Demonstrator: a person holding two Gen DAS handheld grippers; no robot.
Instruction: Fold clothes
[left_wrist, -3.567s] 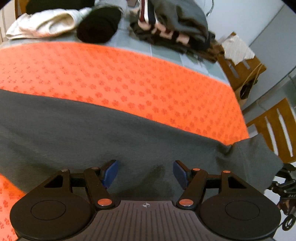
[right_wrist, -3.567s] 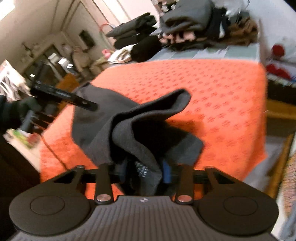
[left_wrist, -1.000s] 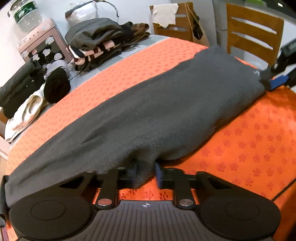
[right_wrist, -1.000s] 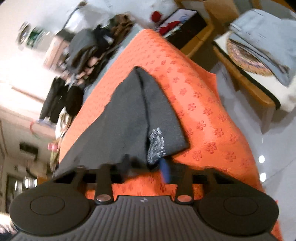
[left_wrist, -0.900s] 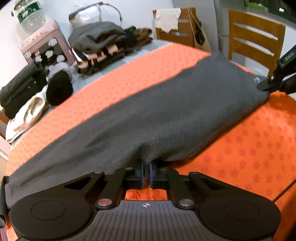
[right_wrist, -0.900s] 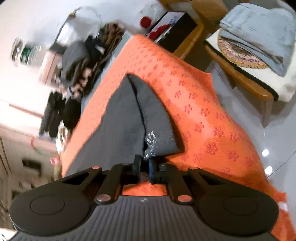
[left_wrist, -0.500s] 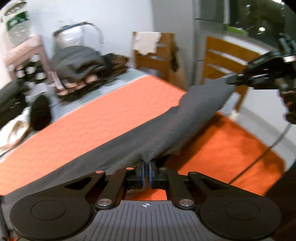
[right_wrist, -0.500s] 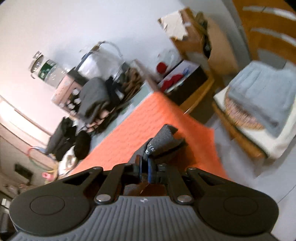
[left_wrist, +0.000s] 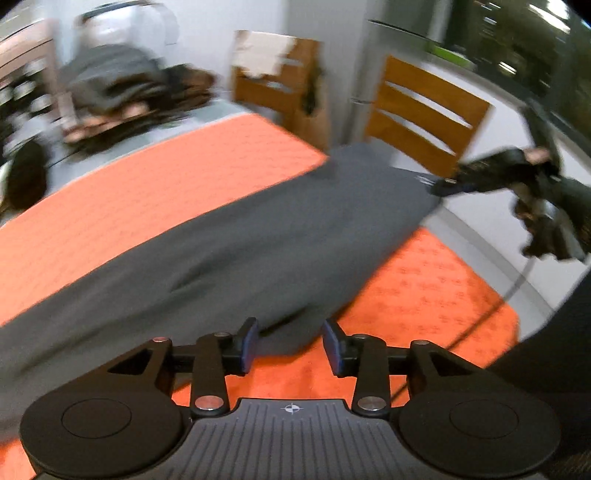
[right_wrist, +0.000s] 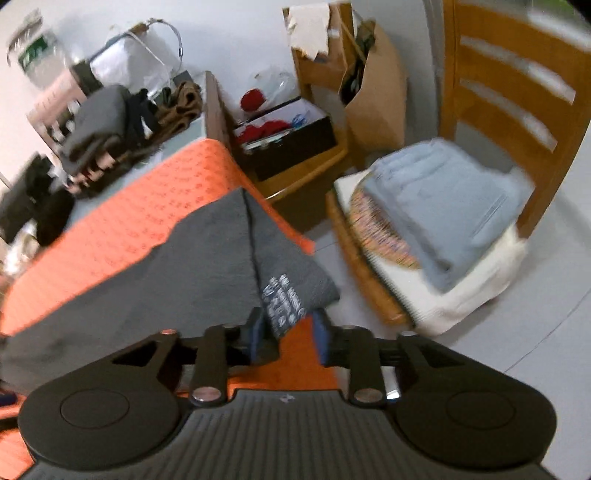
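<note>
The dark grey garment (left_wrist: 229, 251) lies long across the orange table cover (left_wrist: 147, 184), soft and limp, best taken at its hem corners, while the left gripper (left_wrist: 290, 345) and right gripper (right_wrist: 288, 334) stand open at 6 o'clock, gripping nothing.

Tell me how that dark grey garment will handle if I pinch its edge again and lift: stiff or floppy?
Probably floppy: the dark grey garment drapes with soft creases over the orange cloth. Its corner by the right gripper overhangs the table edge, so it may slide. The open left gripper suggests that it stays put unheld.
</note>
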